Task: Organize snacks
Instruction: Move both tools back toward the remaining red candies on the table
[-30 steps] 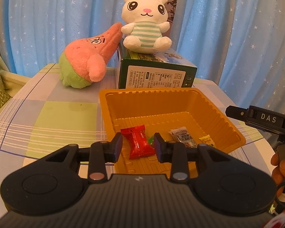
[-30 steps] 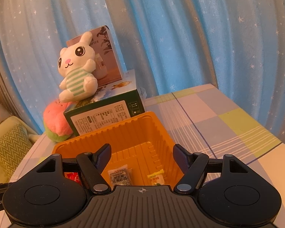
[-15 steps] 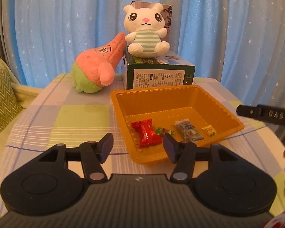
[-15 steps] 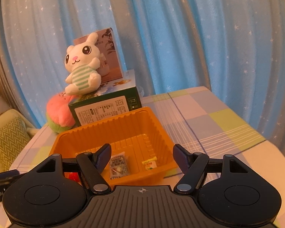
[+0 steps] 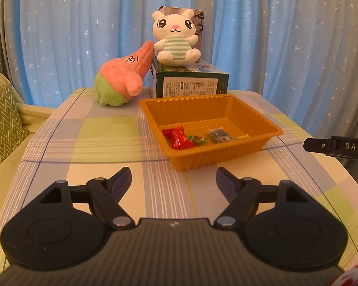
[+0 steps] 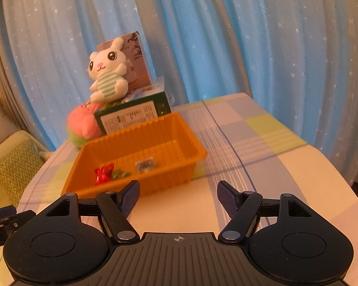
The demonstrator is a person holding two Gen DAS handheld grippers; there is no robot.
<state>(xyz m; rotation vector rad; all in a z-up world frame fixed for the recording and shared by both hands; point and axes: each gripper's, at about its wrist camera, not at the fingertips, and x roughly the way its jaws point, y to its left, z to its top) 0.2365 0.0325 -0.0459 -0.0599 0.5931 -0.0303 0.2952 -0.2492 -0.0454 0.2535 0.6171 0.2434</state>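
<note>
Orange plastic tray (image 5: 272, 132) at twelve o'clock holds the red candy (image 5: 177, 138) and three other snacks. Left gripper (image 5: 173, 178), jaws just opened and empty, has pulled back; right gripper (image 6: 178, 194) also gapes empty. Sorting looks finished.

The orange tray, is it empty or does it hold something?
Not empty. The orange tray holds a red candy, a green-wrapped sweet, a pale sachet and a yellow packet.
</note>
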